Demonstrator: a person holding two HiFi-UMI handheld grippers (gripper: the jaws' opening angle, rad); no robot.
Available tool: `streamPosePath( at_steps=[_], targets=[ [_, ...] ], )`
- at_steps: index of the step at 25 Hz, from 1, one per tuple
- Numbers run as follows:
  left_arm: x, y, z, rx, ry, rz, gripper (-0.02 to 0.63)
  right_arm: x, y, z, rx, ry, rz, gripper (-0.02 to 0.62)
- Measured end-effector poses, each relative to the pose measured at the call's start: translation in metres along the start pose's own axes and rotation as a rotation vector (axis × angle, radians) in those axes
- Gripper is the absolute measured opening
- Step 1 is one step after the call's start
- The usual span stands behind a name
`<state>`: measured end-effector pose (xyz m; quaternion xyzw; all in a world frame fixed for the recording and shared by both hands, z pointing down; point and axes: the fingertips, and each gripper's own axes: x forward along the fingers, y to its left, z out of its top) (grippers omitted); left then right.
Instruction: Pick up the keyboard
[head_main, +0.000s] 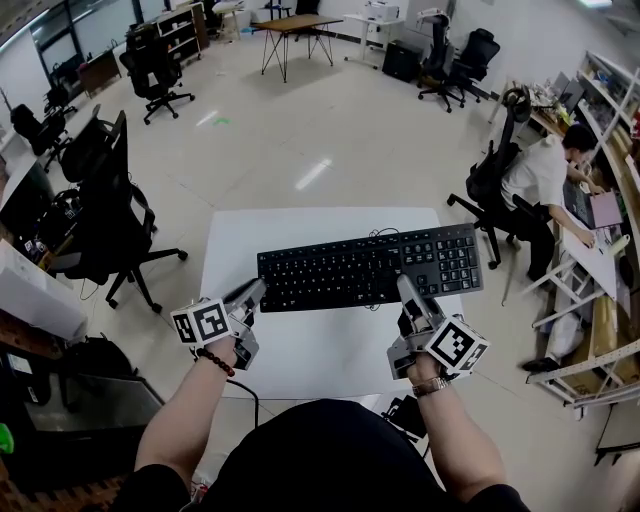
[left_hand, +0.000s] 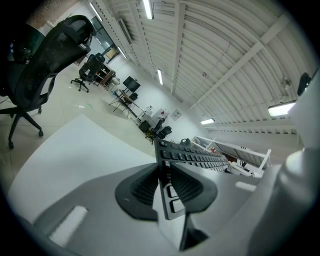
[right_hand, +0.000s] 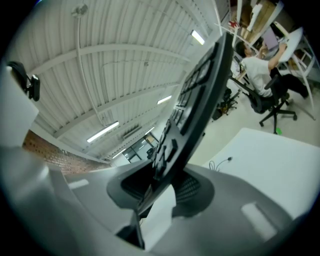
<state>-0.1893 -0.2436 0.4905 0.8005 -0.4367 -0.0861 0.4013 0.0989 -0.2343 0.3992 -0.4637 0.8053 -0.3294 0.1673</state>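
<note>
The long black keyboard (head_main: 370, 266) hangs over the white bench (head_main: 300, 350), its numpad end past the right edge. The left gripper (head_main: 255, 292) and right gripper (head_main: 406, 290) have their fingers (left_hand: 145, 187) clenched on its near rim. The lift seems to be in hand; next, raise both ends evenly. Open floor surrounds the bench.

Keyboard (head_main: 370, 265): black plastic, matt case, keys faintly satin. Left gripper (head_main: 255, 291), right gripper (head_main: 406, 287): grey plastic shells, smooth, matt. Pads (left_hand: 145, 189): black, ribbed, rubbery look. Marker cubes (head_main: 205, 322): white matt faces, black print. Table (head_main: 300, 350) under both grippers: white, smooth, matt. Floor (head_main: 300, 140) beyond gripper tips: pale, glossy, mirrors ceiling lights. Bracelet (head_main: 215, 362) behind left gripper: dark glossy beads. Wristwatch (head_main: 430, 386) behind right gripper: metallic sheen. Office chair (head_main: 105, 205) left of left gripper: black mesh back.
</note>
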Motion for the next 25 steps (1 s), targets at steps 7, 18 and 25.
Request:
streamPosePath(
  at_steps=[7, 18, 25],
  targets=[
    [-0.0011, -0.0003, -0.0003, 0.003, -0.005, -0.001, 0.083, -0.0015, -0.0023, -0.0020, 0.006, 0.002, -0.007, 0.114],
    [-0.0010, -0.0007, 0.0013, 0.007, -0.006, -0.007, 0.083, -0.0013, 0.0010, -0.0011, -0.002, -0.001, -0.004, 0.114],
    [-0.0016, -0.0012, 0.0017, 0.004, -0.007, -0.007, 0.083, -0.0025, 0.0021, 0.0000, -0.014, 0.000, -0.009, 0.114]
  ],
)
